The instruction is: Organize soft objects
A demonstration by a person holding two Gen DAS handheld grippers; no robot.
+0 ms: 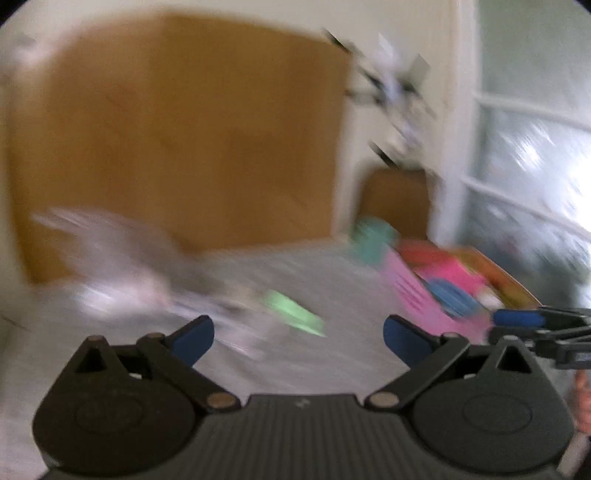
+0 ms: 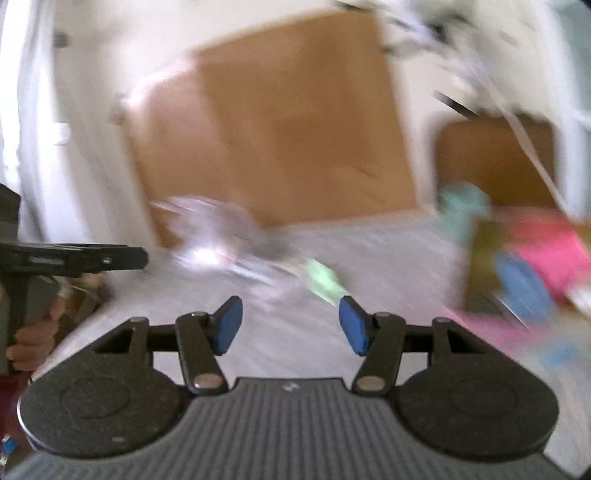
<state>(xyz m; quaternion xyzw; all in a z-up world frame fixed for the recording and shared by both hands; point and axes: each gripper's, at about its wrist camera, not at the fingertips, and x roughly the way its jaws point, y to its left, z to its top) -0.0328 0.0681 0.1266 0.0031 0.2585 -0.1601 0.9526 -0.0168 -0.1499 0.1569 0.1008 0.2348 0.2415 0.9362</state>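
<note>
- A large brown board [image 1: 184, 125] leans against the cream wall [image 1: 402, 22].
- A smaller brown panel [image 1: 397, 201] stands beside it.
- Grey surface [image 1: 314, 362] below.
- Bright paned window [image 1: 535, 166] at right.

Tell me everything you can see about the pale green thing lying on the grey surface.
The pale green thing is a small, light mint, elongated shape lying flat and slanted on the grey surface. It sits beside a blurred whitish-lilac heap and may touch it. Neither open gripper touches it. Motion blur hides its material and details; the right wrist view shows it the same way.
</note>
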